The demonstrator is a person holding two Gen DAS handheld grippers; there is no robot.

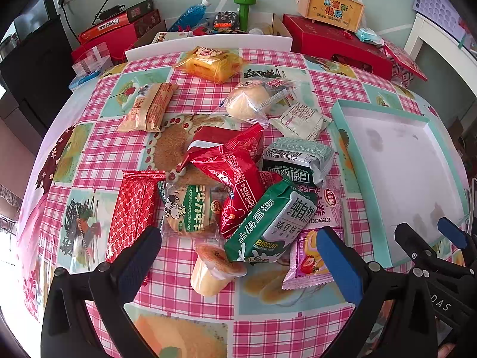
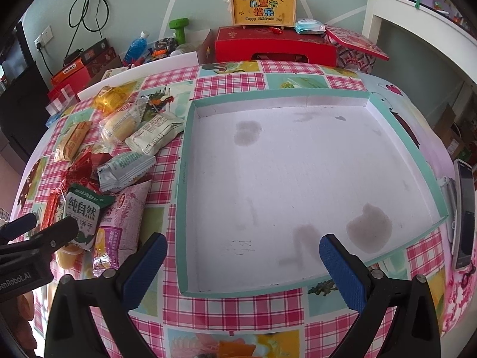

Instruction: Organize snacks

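Observation:
A heap of snack packets lies on the checked tablecloth: a green biscuit pack (image 1: 269, 222), a red pack (image 1: 235, 176), a pink strawberry pack (image 1: 313, 256), a jelly cup (image 1: 213, 270), a red patterned pack (image 1: 132, 208) and a bun (image 1: 249, 101). A shallow teal-rimmed white box (image 1: 338, 119) lies to their right and holds nothing; it also shows in the right wrist view (image 2: 184, 161). My left gripper (image 1: 238, 256) is open just above the jelly cup. My right gripper (image 2: 243, 262) is open over the box's near edge and shows in the left wrist view (image 1: 432, 232).
Red gift boxes (image 2: 274, 47), a yellow carry case (image 2: 263, 7), a blue bottle (image 1: 190, 15) and a green dumbbell (image 1: 244, 7) crowd the table's far edge. A phone (image 2: 465, 214) lies at the right edge. The green biscuit pack (image 2: 83, 217) sits left of the box.

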